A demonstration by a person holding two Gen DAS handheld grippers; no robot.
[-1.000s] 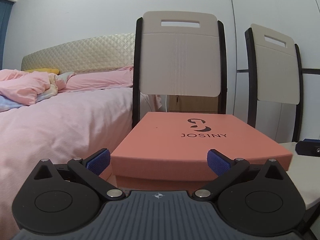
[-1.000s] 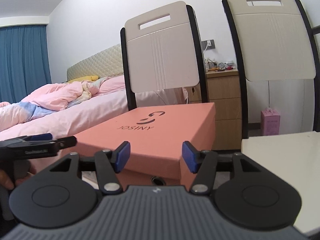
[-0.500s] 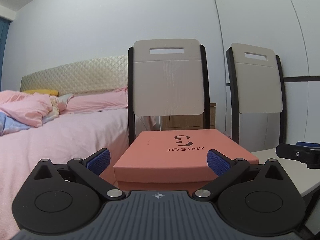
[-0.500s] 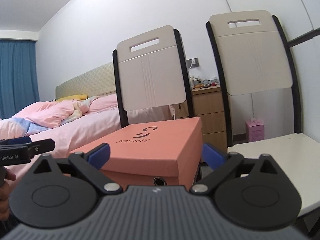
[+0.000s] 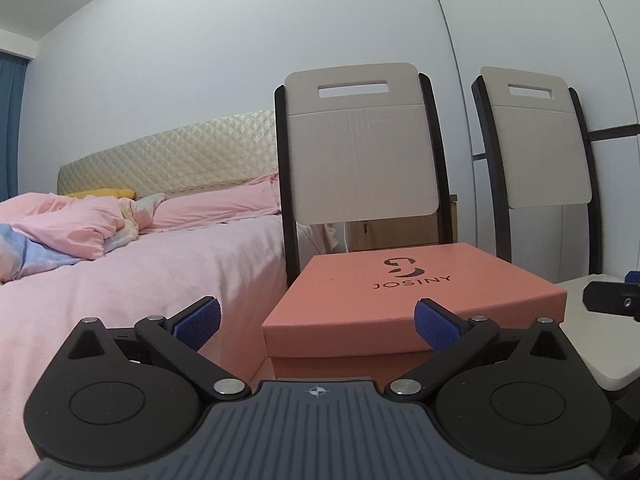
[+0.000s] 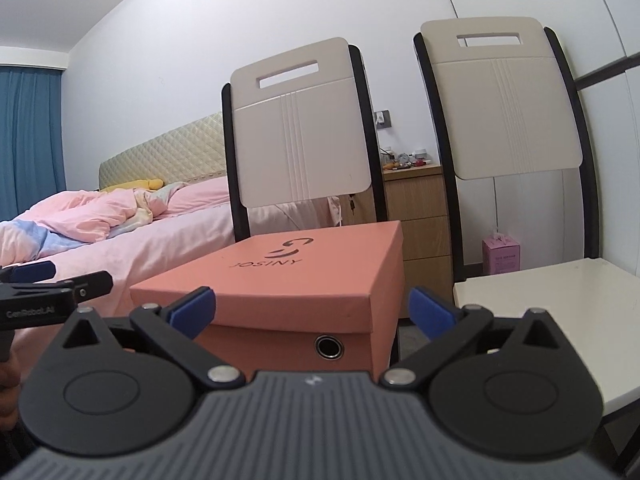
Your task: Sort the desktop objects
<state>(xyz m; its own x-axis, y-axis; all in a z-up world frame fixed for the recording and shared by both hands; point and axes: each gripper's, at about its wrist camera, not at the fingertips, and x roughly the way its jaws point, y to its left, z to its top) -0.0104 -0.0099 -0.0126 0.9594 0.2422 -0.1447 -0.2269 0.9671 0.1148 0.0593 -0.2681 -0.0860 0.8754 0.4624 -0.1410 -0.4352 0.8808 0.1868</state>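
Observation:
A salmon-pink JOSINY shoebox with its lid on sits on the seat of the left chair; it also shows in the right wrist view. My left gripper is open and empty, just in front of the box's near left corner. My right gripper is open and empty, facing the box's right front corner, a short way back from it. The left gripper's tip shows at the left edge of the right wrist view. The right gripper's tip shows at the right edge of the left wrist view.
Two white-backed chairs stand side by side; the right one's white seat is beside the box. A bed with pink bedding lies to the left. A wooden nightstand and a small pink box stand behind.
Both grippers have drawn back from the box and risen a little. The right gripper's jaws have opened wide. The box has not moved.

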